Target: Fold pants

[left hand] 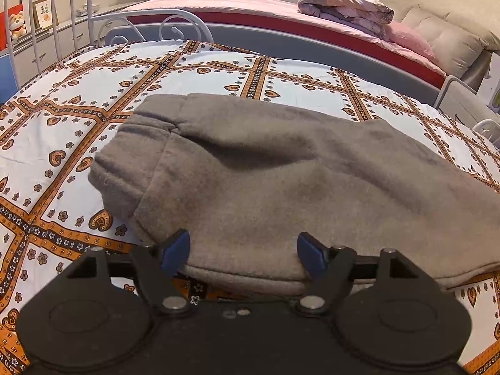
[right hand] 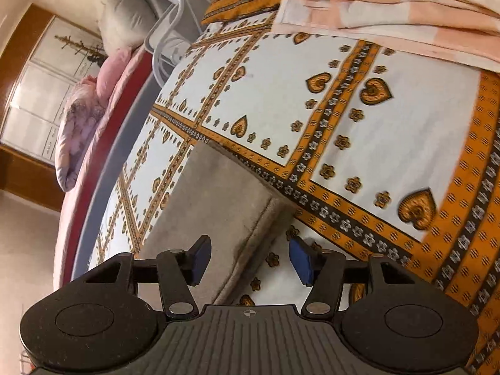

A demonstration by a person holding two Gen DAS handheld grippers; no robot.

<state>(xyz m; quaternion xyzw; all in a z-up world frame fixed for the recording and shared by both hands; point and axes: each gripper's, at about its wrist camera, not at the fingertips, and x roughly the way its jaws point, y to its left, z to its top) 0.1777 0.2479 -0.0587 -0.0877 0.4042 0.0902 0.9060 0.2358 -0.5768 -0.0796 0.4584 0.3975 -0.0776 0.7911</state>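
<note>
Grey fleece pants are lying folded into a thick bundle on the patterned bedsheet with orange heart-and-flower borders, which is serving as the work surface.

Nearest, left wrist view: left gripper is sitting low at the bundle's near folded edge. Blue pads are standing apart on either side of that edge, fabric between them but not pinched. Jaws are open, holding nothing.

Right wrist view: right gripper is hovering over one end corner of the same bundle. Jaws are open here too; the corner and its seam are falling between the pads, the left pad over fleece, the right pad over bare sheet. No grip.

Key relation: the bundle's long axis is running across the left gripper's view, elasticated cuffs at the left end, the body trailing off to the right past the frame edge. So the left gripper is facing the long side square-on, and the right is sitting at a short end. Both are about equally near, both within reach of an edge.

My read: folding is looking mostly done; any further fold would likely take the ends toward each other along that axis. Can't tell how many layers are stacked.

Further back: white metal bed rail, then a second bed with pink cover carrying a rolled pink quilt. A folded peach checked blanket is lying at the far end of the sheet in the right view.
</note>
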